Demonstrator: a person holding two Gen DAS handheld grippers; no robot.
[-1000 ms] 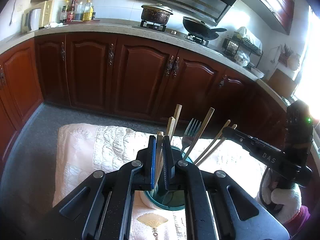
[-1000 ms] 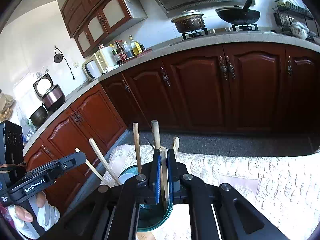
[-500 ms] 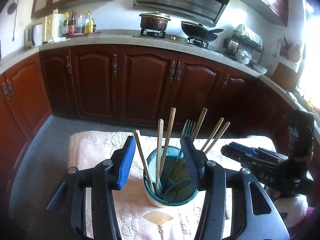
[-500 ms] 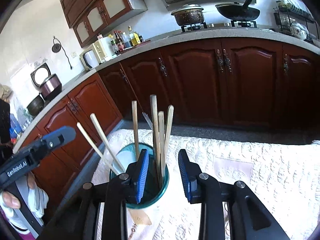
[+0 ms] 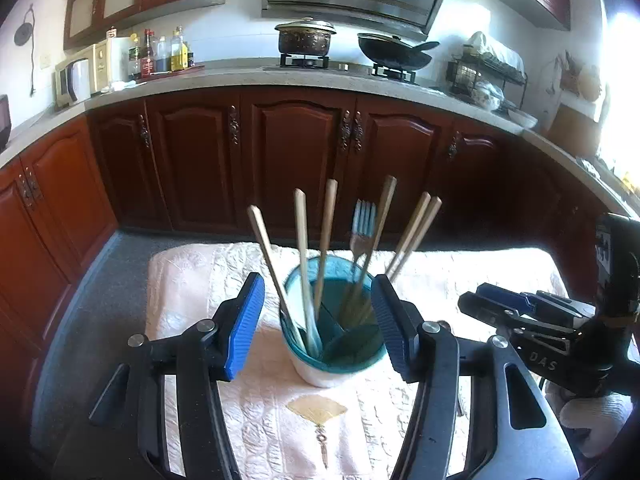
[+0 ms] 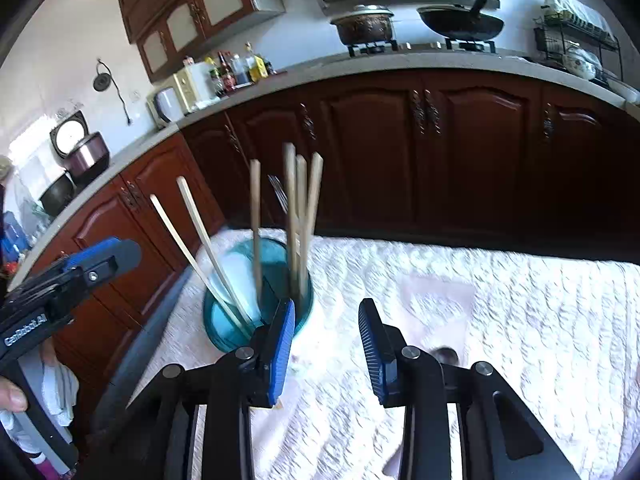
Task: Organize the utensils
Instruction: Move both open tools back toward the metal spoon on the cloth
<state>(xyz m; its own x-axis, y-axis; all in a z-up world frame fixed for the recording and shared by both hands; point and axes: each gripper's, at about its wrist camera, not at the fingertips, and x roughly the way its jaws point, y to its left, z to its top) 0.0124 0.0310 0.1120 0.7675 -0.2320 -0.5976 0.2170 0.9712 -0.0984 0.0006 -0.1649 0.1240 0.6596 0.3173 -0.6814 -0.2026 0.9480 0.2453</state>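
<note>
A teal utensil cup (image 5: 334,364) stands on a white quilted cloth (image 5: 192,280). It holds several wooden chopsticks (image 5: 301,248) and a metal fork (image 5: 362,228), all upright or leaning. My left gripper (image 5: 318,320) is open and empty, with one finger on each side of the cup, not touching it. In the right wrist view the cup (image 6: 224,328) with chopsticks (image 6: 296,216) is left of centre. My right gripper (image 6: 326,336) is open and empty, just right of the cup. A small spoon-like item (image 6: 446,354) lies on the cloth behind the right finger.
Dark red kitchen cabinets (image 5: 296,160) stand behind the cloth-covered table. A counter carries a pot (image 5: 306,38), a wok (image 5: 394,54) and bottles (image 5: 160,54). The right gripper body (image 5: 532,320) is at the right of the left wrist view. Grey floor (image 5: 100,276) lies at left.
Both grippers were shut on chopsticks over the cup, then opened and let them drop in. Both have pulled back, and the right one has shifted to the right of the cup.
</note>
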